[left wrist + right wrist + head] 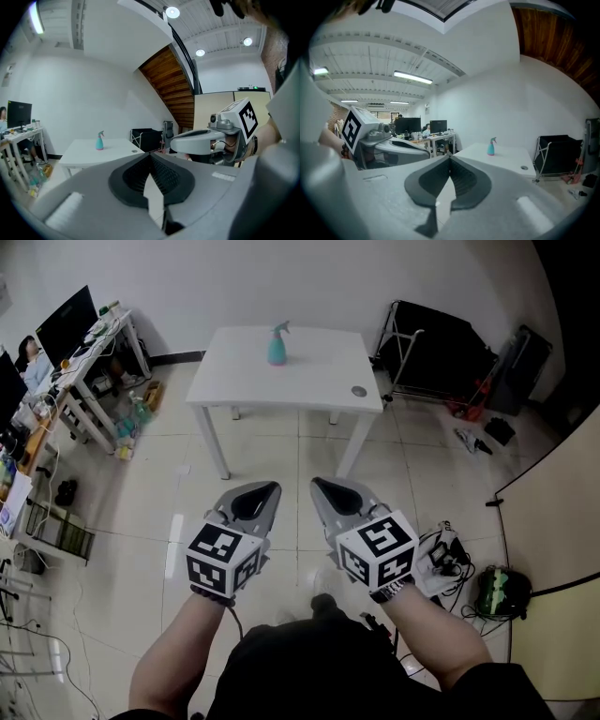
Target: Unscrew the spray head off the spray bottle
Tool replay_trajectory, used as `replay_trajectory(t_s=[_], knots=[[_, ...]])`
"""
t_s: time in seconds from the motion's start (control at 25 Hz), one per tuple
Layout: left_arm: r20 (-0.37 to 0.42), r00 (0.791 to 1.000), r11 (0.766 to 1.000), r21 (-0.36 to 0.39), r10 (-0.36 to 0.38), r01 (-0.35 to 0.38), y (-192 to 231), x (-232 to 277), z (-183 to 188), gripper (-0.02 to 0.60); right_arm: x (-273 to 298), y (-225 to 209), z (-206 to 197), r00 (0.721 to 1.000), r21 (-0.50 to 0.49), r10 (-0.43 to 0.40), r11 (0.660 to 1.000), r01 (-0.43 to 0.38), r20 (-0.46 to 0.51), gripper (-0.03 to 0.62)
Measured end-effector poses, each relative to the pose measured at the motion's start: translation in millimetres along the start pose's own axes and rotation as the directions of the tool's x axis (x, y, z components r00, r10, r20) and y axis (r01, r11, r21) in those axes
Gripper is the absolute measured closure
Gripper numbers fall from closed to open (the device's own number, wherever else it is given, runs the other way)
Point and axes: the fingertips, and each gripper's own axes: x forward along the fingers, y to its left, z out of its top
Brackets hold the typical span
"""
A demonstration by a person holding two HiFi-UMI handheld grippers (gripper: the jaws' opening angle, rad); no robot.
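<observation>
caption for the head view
Left gripper and right gripper, both shut, face a teal plastic spray bottle on a white rectangular table

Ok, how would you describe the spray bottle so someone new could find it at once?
Look for the white table standing in the middle of the tiled floor. The bottle stands upright near its far edge. It is teal with a spray head, and the only other thing on the table is a flat grey disc.
</observation>
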Motion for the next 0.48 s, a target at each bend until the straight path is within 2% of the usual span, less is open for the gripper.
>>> replay_trajectory(t_s=[0.48], knots=[[-0.024,0.999,0.999,-0.005,0.032,-0.032,27.1,66.7,12.9,0.571,39.3,-64.6,2.4,1.000,0.025,0.028,0.999,-0.028,-0.003,0.603]])
